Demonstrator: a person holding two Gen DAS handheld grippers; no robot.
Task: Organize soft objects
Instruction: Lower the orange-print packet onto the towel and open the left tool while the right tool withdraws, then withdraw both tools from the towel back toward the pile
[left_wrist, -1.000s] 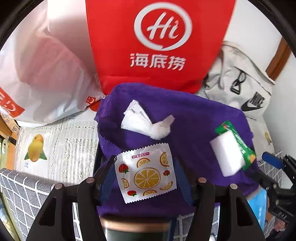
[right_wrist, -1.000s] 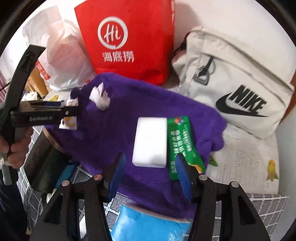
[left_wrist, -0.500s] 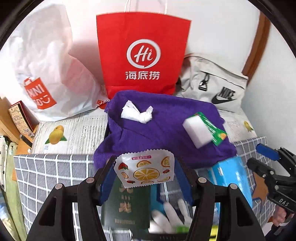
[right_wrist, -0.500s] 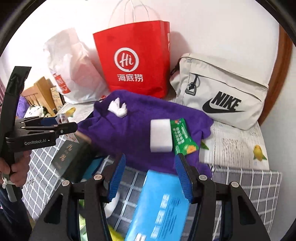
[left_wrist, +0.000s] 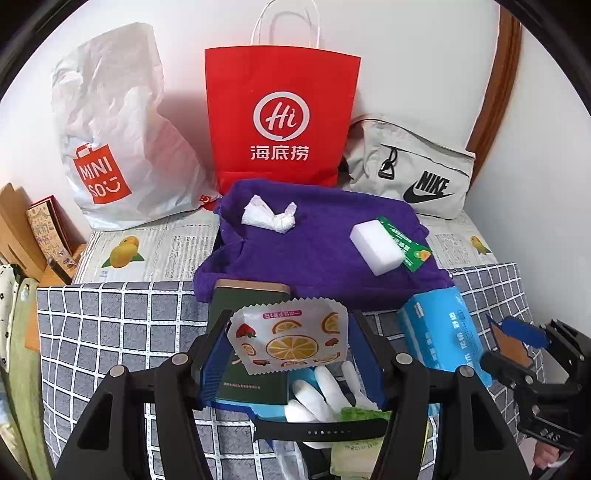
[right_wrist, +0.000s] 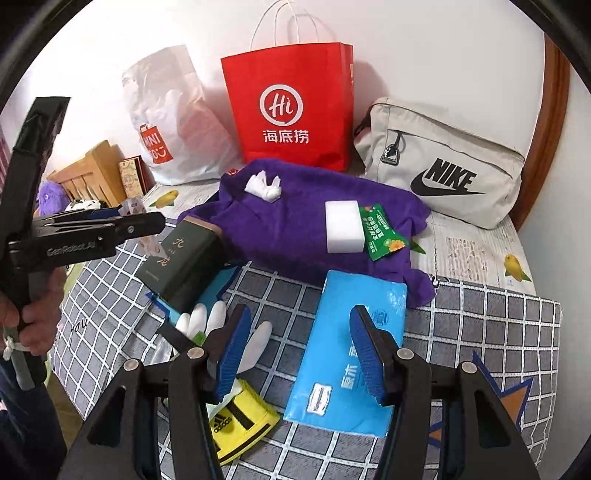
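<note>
White wall backs my table (left_wrist: 110, 325), grey grid cloth over fruit-print paper. Left gripper (left_wrist: 288, 347) fingers clamp the citrus-print sachet (left_wrist: 291, 341) above a dark green box (left_wrist: 251, 295); right gripper (right_wrist: 301, 350) fingers stand apart, empty.

Left claw (left_wrist: 291, 354) clamps a sachet (left_wrist: 290, 341); right claw (right_wrist: 301, 350) hangs parted and empty.

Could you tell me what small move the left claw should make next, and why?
Probably carry the fruit-print sachet on to a resting spot and only then release it. The left claw is shut on the sachet, held in the air above the dark green box and white glove, so letting go here would likely drop it into that clutter.
</note>
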